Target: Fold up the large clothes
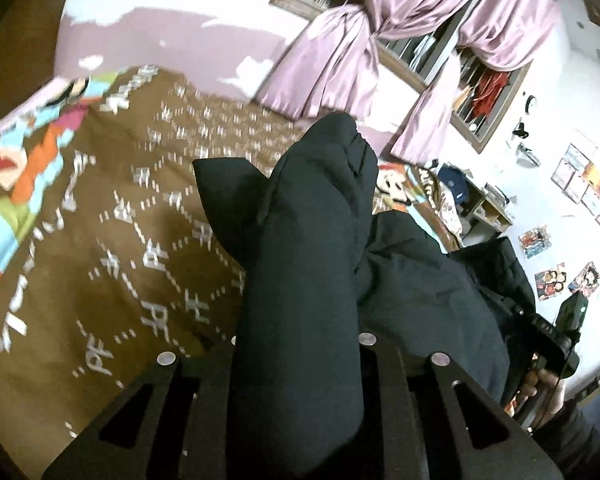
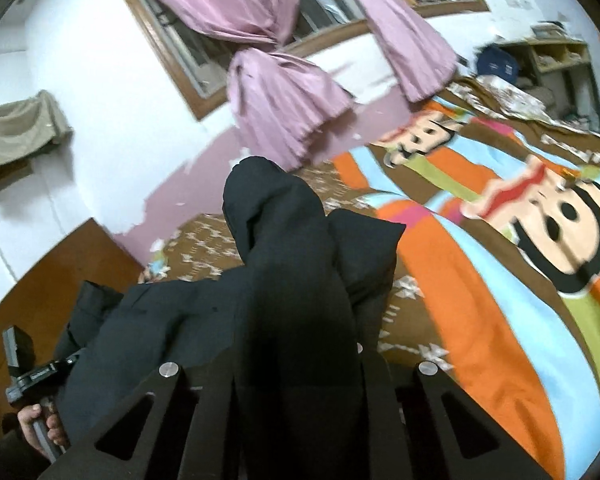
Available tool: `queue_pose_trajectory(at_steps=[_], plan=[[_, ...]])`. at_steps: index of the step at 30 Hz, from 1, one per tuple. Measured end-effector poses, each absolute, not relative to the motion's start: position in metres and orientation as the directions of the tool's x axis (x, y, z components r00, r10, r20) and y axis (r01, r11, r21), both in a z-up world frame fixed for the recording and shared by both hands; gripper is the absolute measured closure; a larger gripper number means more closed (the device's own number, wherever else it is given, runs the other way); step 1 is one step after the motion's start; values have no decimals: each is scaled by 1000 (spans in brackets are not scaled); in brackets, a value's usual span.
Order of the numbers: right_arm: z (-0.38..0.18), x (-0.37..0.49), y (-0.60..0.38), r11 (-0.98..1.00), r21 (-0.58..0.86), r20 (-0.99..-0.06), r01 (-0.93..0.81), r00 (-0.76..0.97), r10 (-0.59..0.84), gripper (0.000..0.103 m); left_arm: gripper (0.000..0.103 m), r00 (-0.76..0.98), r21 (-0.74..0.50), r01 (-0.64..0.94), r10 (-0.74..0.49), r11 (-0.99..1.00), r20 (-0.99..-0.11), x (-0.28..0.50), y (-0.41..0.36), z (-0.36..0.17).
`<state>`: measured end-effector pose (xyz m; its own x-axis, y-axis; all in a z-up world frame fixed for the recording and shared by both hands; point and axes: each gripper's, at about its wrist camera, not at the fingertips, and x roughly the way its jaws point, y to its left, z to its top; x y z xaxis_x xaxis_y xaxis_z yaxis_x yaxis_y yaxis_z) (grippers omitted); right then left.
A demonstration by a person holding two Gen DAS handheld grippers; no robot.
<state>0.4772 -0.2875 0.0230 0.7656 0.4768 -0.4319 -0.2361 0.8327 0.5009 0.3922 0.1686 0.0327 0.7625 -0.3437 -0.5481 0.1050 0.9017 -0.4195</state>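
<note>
**Both grippers clamped on the dark jacket over the bed**

Left gripper (image 1: 300, 360) is pinched tight on a bunch of the dark jacket (image 1: 312, 216), and the right gripper (image 2: 296, 364) grips another bunch of it. The jacket hangs between them, above the brown patterned bedspread (image 1: 132, 200). Further back there's the cartoon blanket (image 2: 500, 240), then pink curtains (image 2: 284, 120) at the window.

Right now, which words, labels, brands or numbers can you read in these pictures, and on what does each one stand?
None can be read with certainty.
White characters on the brown blanket: blurred, unreadable.
Posters on the wall: too small.
Marking on the blue bag: too blurred.
</note>
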Motion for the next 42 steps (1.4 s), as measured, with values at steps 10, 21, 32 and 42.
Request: queue_pose_trajectory(at_steps=[10, 21, 32, 42], plan=[[39, 491, -207, 769, 505, -376, -392, 702, 605, 93, 88, 845, -360, 18, -206, 933, -493, 365, 226, 56], [-18, 507, -197, 852, 434, -535, -293, 677, 505, 88, 77, 782, -328, -135, -103, 935, -615, 374, 262, 4], [-14, 491, -185, 907, 307, -570, -288, 708, 418, 9, 19, 723, -290, -263, -11, 920, -690, 378, 271, -9], [-4, 474, -178, 933, 215, -572, -290, 737, 360, 1, 5, 739, -104, -383, 236, 918, -631, 354, 252, 7]])
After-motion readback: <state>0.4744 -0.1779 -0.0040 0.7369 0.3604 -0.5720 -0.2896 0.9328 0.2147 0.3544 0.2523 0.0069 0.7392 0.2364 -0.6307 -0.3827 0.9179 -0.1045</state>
